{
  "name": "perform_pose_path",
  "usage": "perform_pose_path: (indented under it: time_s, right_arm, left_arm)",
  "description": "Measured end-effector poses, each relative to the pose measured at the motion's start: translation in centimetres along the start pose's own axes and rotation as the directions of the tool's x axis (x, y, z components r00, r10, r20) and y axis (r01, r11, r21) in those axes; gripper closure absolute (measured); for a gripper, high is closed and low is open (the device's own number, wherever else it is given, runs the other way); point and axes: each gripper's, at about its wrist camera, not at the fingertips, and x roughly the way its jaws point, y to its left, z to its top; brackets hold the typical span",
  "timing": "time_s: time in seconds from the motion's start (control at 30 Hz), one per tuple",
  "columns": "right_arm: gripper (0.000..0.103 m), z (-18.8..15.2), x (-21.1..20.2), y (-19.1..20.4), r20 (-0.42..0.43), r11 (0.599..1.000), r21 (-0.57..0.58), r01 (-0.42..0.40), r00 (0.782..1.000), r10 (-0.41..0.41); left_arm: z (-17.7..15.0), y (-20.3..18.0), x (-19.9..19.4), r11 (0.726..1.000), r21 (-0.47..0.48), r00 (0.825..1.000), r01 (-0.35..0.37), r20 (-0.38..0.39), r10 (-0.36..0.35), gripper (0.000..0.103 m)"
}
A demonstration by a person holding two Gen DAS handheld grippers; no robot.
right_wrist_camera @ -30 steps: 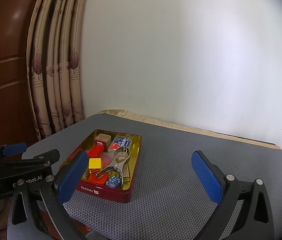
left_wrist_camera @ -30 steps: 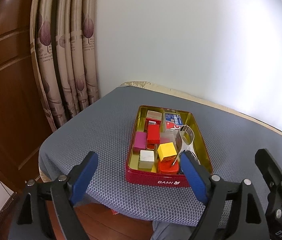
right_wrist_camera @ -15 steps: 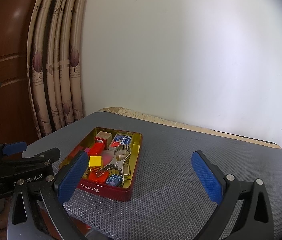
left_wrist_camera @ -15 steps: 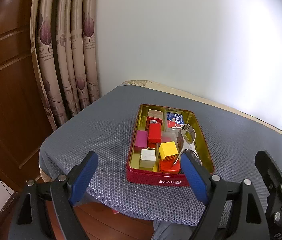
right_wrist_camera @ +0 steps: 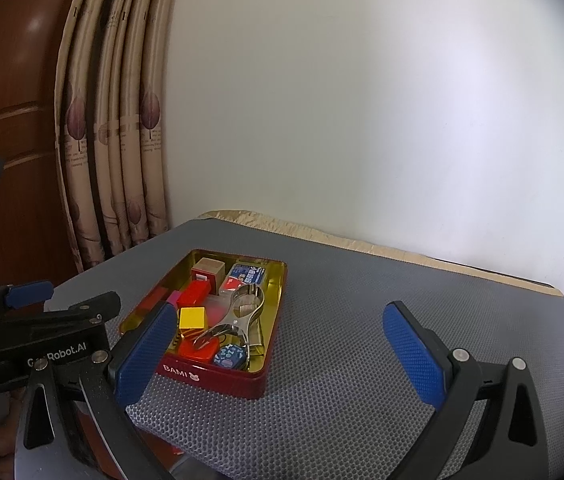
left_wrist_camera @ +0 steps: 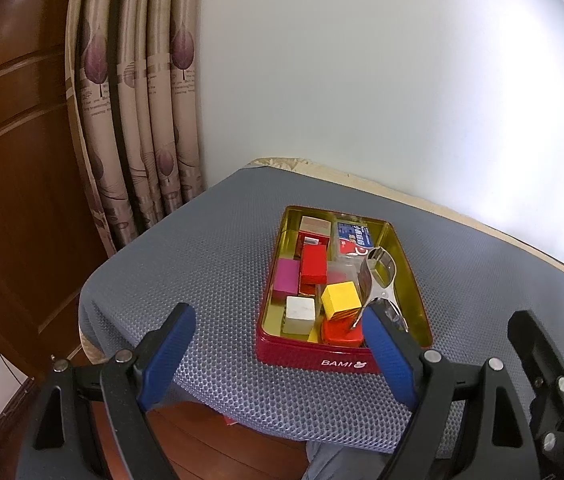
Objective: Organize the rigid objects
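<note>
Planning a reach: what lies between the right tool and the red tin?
Only bare grey mat between the right tool and the red tin, in the right wrist view.

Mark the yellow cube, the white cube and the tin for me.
Yellow cube [left_wrist_camera: 341, 299], left wrist view, top face.
White cube [left_wrist_camera: 300, 309], left wrist view, top face.
Tin [left_wrist_camera: 314, 356], left wrist view, red front wall.

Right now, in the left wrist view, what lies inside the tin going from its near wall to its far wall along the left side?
White cube → magenta block → red block → tan wooden cube, all in the red BAMI tin.
</note>
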Motion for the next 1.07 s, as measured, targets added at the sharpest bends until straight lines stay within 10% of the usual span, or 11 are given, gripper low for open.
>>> perform_pose_path:
  time_s: [0.63, 1.07]
  right_arm:
    - [0.001, 0.0, 0.0, 0.1, -0.004, 1.0, 0.0, -0.006, 1.0, 0.006]
    - [0.001, 0.1, -0.3, 0.2, -0.003, 1.0, 0.007, -0.008, 1.0, 0.008]
  left_arm:
    - [-0.8, -0.4, -1.0, 0.997, 0.022, 0.99, -0.08, 0.115, 0.077, 0.007]
    - [-0.7, -0.6, 0.4, 0.999, 0.021, 0.999, -0.033, 0.016, 0.032, 0.007]
